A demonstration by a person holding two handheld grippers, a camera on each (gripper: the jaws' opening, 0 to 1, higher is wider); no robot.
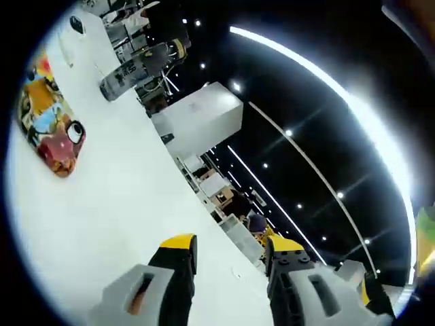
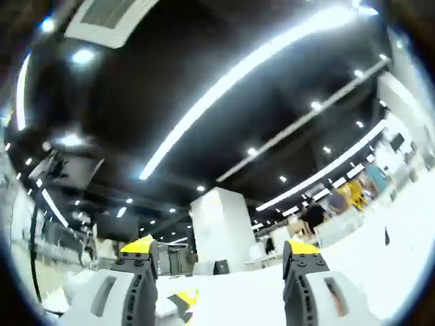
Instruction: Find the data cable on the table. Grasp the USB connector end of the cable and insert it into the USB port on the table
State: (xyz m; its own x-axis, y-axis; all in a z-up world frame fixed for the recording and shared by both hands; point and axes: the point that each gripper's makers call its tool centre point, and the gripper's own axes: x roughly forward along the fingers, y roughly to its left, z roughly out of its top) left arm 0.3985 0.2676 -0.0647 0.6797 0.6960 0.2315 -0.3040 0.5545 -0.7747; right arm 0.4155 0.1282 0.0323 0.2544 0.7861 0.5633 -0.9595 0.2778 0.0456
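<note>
**Both grippers wide and empty, aimed too high to search**

My left gripper (image 1: 232, 252) has its 2 yellow-tipped jaws spread wide with nothing between them. It is rolled hard over, so the white table (image 1: 122, 204) runs diagonally through the left gripper view. A colourful patterned pad (image 1: 53, 119) lies flat on the table well ahead, with a grey cylinder (image 1: 132, 71) near the far edge.

My right gripper (image 2: 221, 261) is just as wide and empty. It is pitched up toward the ceiling light strip (image 2: 238, 75), with the tabletop low at the right.

I judge this a carrying pose, not an approach. I cannot tell where the data cable or the USB port lies. A dark speck (image 2: 386, 236) on the table is too small to name. Both views need tipping down.
</note>
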